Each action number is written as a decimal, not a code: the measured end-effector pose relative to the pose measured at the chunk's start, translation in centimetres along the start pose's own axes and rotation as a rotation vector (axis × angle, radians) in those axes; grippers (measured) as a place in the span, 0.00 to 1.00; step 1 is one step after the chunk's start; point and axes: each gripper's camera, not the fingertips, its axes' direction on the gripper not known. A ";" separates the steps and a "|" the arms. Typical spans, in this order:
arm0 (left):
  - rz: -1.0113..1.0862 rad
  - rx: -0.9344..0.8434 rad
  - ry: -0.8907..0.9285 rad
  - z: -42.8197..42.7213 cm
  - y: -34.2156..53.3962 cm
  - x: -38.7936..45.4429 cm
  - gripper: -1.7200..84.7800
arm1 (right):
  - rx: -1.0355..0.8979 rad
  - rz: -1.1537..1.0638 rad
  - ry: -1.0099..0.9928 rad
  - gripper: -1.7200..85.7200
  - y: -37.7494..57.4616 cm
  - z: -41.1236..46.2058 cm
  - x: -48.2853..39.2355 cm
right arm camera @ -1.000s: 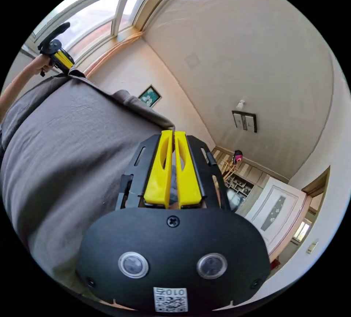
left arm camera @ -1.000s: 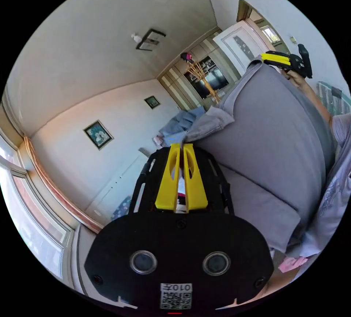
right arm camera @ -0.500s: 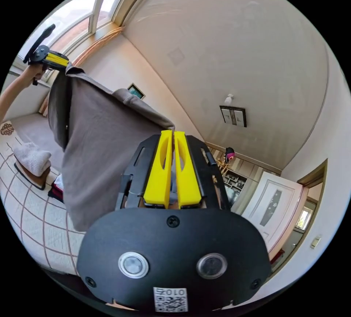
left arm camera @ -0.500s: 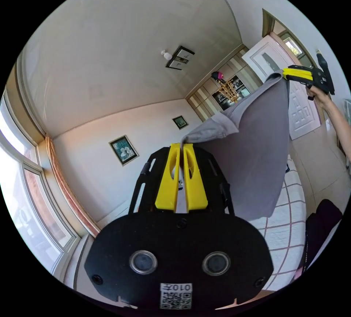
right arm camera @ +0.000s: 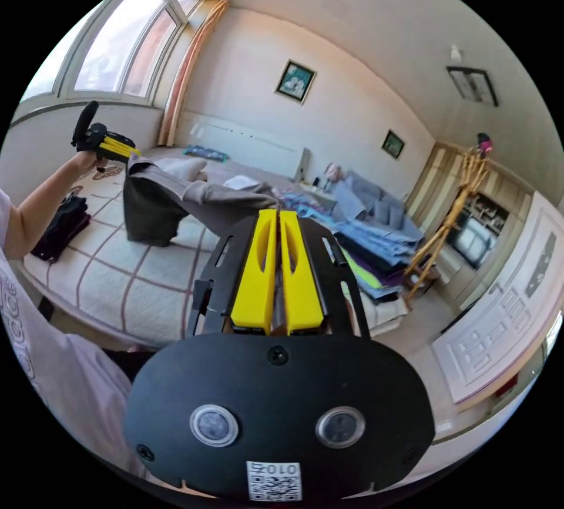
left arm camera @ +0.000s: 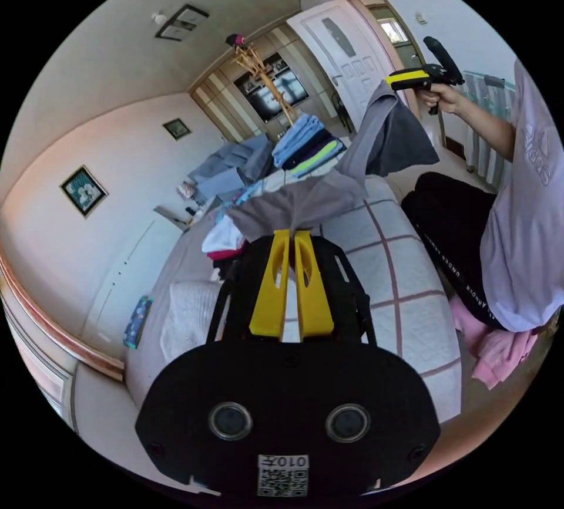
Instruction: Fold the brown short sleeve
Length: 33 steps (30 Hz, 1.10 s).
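Brought down since half a second ago: brown short sleeve (left arm camera: 305, 204), before spread high against the ceiling, now hanging low over the quilted bed (left arm camera: 405, 297), bunched and sagging between the two grippers.

In left gripper view: left gripper (left arm camera: 292, 234) with yellow jaws pressed together on a pinched edge of the cloth at the tips. Farther up, right gripper (left arm camera: 392, 82) held in a hand (left arm camera: 443, 99), jaws closed on the other corner — the fabric draped down from it in a dark fold. Behind, a stack of folded clothes (left arm camera: 305, 145) on the bed, also a white door (left arm camera: 346, 57). At the right, a person in a light shirt (left arm camera: 523, 209).

In right gripper view: right gripper (right arm camera: 278, 214) with jaws together, pinching the cloth (right arm camera: 176, 204) at the tips. From there the garment stretched to the left gripper (right arm camera: 130, 151), gripped there too, its lower part (right arm camera: 147, 221) hanging just above the bed (right arm camera: 117, 280) — touching it or not, cannot tell. Window (right arm camera: 117, 45) behind.
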 end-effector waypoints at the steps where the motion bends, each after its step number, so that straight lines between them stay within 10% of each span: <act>1: -0.011 -0.078 0.021 2.4 1.5 0.9 0.02 | -0.069 -0.027 -0.050 0.03 0.2 2.3 -0.3; 13: -0.065 -0.342 0.095 10.2 4.4 1.6 0.02 | -0.257 -0.362 -0.599 0.03 -5.9 7.8 0.1; 33: 0.130 -0.458 0.333 13.3 1.3 10.7 0.02 | -0.548 -0.612 -0.812 0.03 -10.2 9.8 11.0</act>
